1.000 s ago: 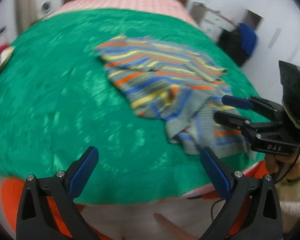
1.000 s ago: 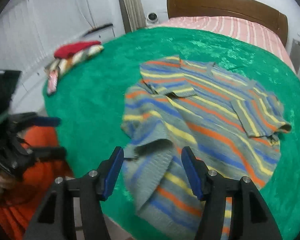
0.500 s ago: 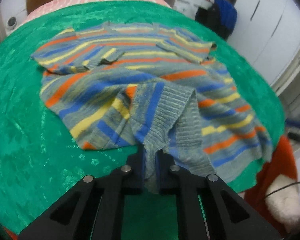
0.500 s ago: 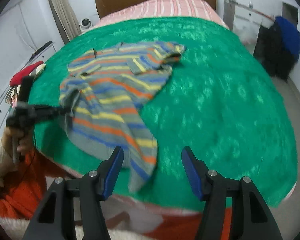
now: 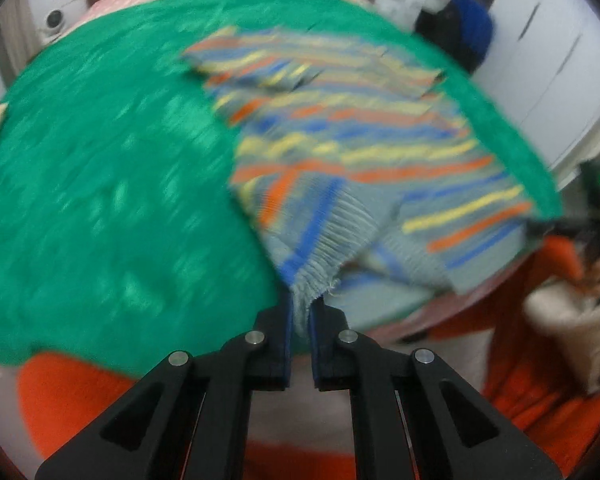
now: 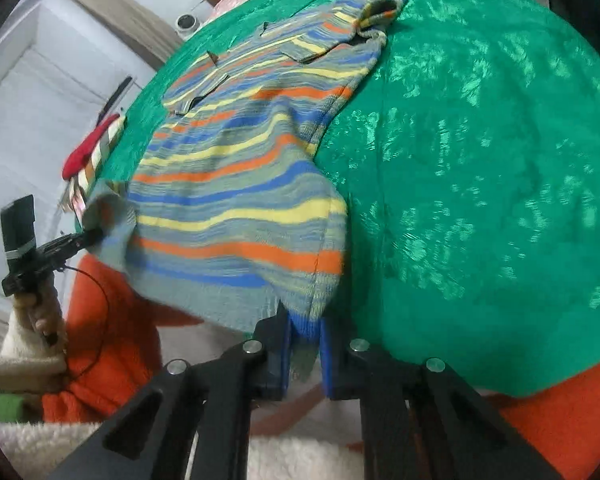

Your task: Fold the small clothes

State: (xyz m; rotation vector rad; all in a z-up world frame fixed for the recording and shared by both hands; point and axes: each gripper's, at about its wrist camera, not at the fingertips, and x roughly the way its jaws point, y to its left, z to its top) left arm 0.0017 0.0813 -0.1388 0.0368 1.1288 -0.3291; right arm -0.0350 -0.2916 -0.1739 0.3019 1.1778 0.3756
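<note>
Striped in orange, blue and yellow, the small knitted sweater [image 6: 236, 184] is lying on the green bedspread [image 6: 480, 160], its hem overhanging the near edge. Both tongs are clenching that hem: left tongs [image 5: 300, 320] on one corner, right tongs [image 6: 304, 336] on the other (equally near). No containers are showing.

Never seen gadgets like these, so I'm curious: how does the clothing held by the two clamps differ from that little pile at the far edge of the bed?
The striped sweater is spread wide over the green blanket; the folded pile sits compact at the blanket's edge. The sweater is gripped at its hem by the left gripper and right gripper; the pile is untouched. The sweater is blue, orange, yellow; the pile is topped in red. Both rest on the blanket.
</note>
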